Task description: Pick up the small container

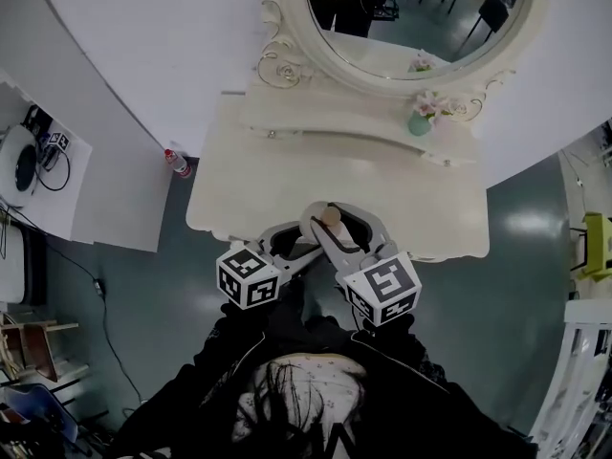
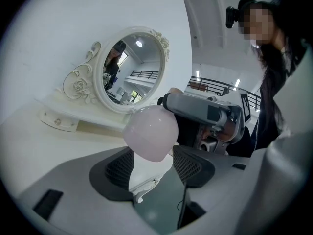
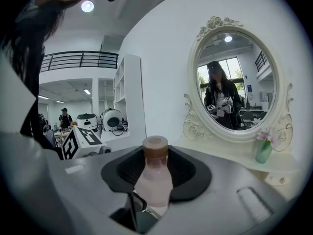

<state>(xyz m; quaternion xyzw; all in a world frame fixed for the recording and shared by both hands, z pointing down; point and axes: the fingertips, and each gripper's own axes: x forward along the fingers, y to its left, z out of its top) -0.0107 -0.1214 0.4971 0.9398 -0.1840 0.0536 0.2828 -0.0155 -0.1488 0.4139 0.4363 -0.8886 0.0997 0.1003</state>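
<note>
- The right hand-held gripper is clamped on the small pale-pink plastic bottle, with 1 black ribbed pad on each side of its shoulder. The bottle's round brown cap rises above the pads.
- The left hand-held gripper has its 2 pads apart, and we see nothing pressed between them. The bottle's rounded body shows just above that gap, with the right one's grey jaw close behind it.
- In the head view both point inward and meet over the near edge of the cream carved bench. We cannot tell whether the bottle's base touches it.
- Further back, on the bench's raised shelf, a small green vase of pink flowers stands just in front of the oval white-framed mirror.
</note>
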